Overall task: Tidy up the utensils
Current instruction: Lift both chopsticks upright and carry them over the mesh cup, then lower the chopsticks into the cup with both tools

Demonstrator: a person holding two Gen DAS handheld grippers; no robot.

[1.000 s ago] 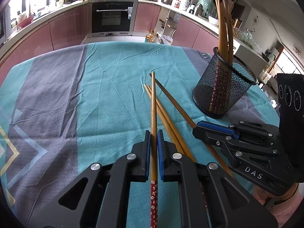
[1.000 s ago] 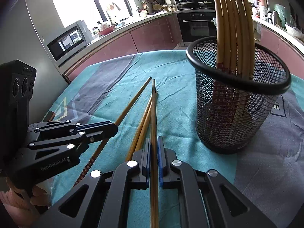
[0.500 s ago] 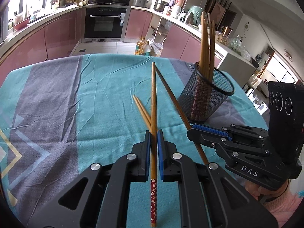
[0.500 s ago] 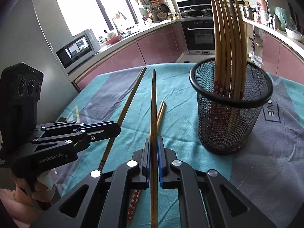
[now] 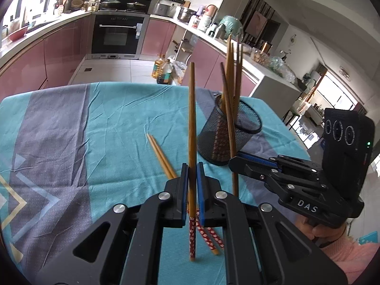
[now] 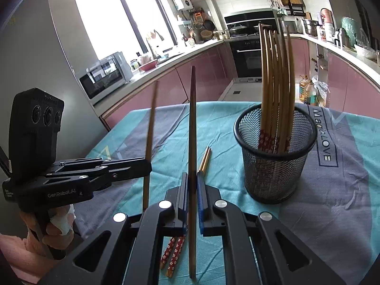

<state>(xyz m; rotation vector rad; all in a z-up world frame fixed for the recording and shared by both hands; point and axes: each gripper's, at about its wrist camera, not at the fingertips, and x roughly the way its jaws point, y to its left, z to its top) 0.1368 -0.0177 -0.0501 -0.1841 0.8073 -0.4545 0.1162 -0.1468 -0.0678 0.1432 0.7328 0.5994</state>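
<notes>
Gripping one chopstick each, left fingers (image 5: 192, 185) and right fingers (image 6: 192, 190) are clamped tight; tilted sticks could snag the cup (image 6: 275, 161) rim and topple it.

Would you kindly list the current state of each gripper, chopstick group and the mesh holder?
Left gripper: shut on one chopstick, lifted clear of the cloth.
Right gripper: shut on another chopstick, also lifted.
Pair of chopsticks: lying flat on the tablecloth, side by side.
Mesh holder: upright on the cloth, holding a bundle of chopsticks standing on end.
</notes>
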